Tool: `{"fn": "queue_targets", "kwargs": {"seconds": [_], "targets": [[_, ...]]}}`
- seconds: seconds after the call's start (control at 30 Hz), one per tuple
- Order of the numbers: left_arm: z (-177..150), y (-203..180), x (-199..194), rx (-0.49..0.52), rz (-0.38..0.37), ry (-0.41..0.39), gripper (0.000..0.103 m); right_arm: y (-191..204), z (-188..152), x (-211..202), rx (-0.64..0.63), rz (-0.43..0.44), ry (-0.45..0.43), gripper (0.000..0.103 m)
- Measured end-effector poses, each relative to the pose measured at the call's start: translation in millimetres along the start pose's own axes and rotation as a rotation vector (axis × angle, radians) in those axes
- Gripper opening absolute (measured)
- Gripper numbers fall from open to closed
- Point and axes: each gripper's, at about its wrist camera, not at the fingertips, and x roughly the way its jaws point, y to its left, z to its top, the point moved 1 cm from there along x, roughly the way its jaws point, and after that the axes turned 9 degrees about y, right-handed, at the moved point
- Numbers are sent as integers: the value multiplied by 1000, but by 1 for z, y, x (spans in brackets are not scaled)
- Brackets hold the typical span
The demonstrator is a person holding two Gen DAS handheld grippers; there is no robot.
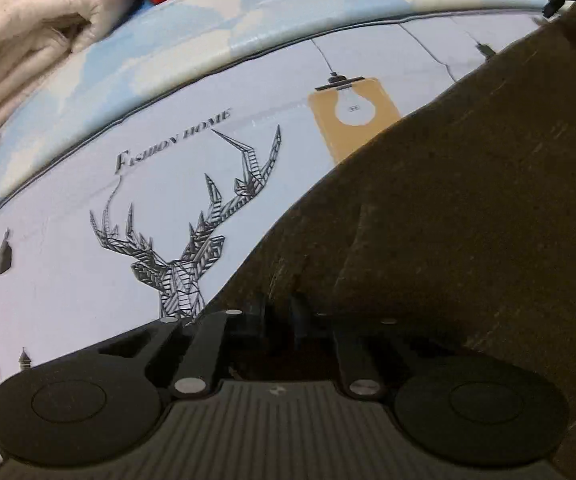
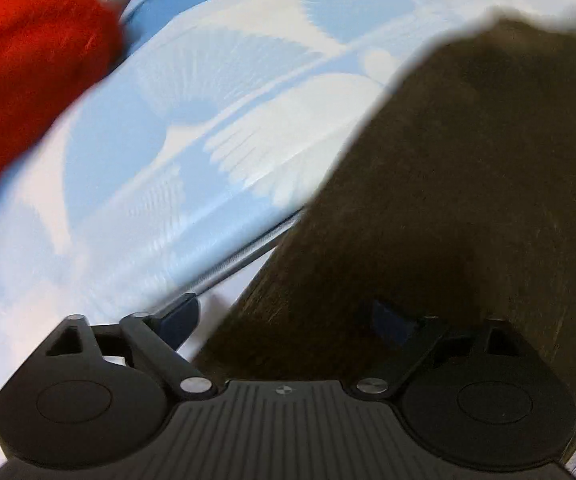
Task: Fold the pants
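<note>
Two grippers work the brown pants [image 1: 468, 220]: the left gripper [image 1: 278, 312] pinches an edge fold, the right gripper [image 2: 288, 320] is spread wide — one finger on cloth. Pants lie over a printed bedsheet [image 1: 88, 280], red fabric [image 2: 28, 60] beyond.

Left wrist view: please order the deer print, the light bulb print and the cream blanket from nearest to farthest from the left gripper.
1. Deer print, just ahead, slightly left of the left gripper.
2. Light bulb print, farther ahead, right.
3. Cream blanket, far left corner.
</note>
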Motion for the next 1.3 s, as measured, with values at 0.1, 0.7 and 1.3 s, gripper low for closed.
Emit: {"fn": "queue_targets", "kwargs": {"seconds": [0.1,0.7,1.3], "targets": [[-1,-11,-2,13,69,-13,8,7,-11,-9,-112,-61,-47,50],[-190,-34,-185,-314,-251,-137,7,-302,-210,-284,64,346,-169,0],[-246,-3,-124,-928,-482,-23,86,-238,-209,-249,41,370,-167,50]]}}
